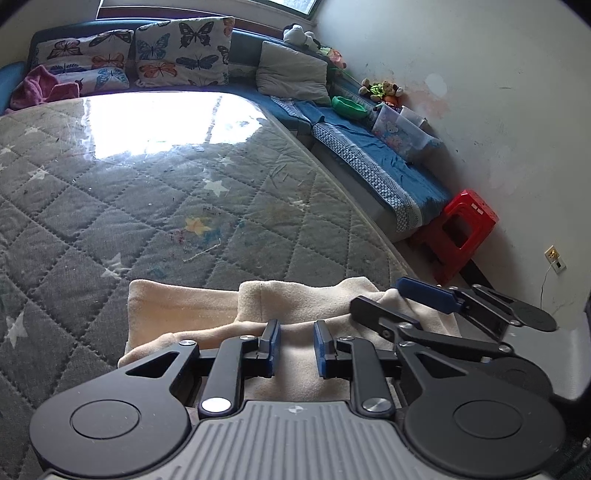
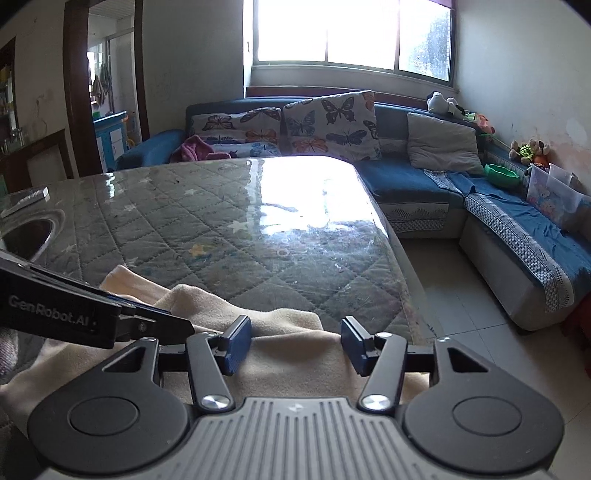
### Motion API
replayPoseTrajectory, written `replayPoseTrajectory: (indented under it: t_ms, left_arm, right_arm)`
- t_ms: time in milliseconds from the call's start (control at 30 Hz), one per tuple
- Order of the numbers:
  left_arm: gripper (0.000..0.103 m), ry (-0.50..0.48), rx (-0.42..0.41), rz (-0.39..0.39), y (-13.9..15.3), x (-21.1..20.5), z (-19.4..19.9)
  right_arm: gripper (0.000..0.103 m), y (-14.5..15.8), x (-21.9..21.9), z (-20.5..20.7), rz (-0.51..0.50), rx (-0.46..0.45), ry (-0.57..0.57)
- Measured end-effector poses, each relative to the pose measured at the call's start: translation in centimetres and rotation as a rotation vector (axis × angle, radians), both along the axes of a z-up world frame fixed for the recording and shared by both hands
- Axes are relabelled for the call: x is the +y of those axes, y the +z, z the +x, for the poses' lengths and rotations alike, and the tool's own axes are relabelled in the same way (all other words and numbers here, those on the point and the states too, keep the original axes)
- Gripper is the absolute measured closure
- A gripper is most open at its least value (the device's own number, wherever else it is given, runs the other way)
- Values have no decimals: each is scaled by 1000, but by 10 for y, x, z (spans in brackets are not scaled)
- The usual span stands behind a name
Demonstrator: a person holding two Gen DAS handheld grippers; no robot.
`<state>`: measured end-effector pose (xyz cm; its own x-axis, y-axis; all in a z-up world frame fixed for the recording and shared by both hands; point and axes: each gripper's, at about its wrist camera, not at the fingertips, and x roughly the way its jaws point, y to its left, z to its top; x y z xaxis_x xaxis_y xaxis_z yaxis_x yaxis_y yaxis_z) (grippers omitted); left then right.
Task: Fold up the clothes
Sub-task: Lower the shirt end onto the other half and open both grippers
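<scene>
Item: cream garment (image 1: 295, 310), half-folded at the worktop's (image 1: 147, 206) 6 o'clock edge for reach; your left hand-held gripper (image 1: 296, 345) and right hand-held gripper (image 2: 295, 345) hover spread, pinching nothing.

A grey quilted table cover with pale stars (image 2: 207, 236) under a glossy clear sheet fills the centre of both views, glaring white where the window (image 2: 351, 33) at top reflects. Behind it runs a blue L-shaped sofa (image 2: 413, 181) with two butterfly-print cushions (image 2: 332, 125), a plain grey cushion (image 2: 443, 146) and a crumpled pink cloth (image 2: 197, 147). Along the right arm sit a green plastic bowl (image 2: 502, 175), a clear storage box (image 2: 554, 195) and small plush toys (image 2: 528, 149). A red plastic stool (image 1: 461, 232) stands by the wall at right in the left view.
</scene>
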<state>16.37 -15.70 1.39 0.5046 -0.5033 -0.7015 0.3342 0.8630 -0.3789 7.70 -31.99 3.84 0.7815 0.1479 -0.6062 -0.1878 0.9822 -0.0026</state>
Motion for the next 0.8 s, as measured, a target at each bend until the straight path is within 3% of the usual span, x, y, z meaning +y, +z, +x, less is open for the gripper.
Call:
replayPoseTrajectory:
  t_ms: [267, 800]
  left_arm:
    - [82, 12, -14, 11, -1, -2, -4]
    - [82, 35, -26, 19, -2, -4, -7]
  right_arm:
    - [48, 3, 11, -35, -36, -3, 74]
    - [47, -6, 7, -116, -65, -38, 64]
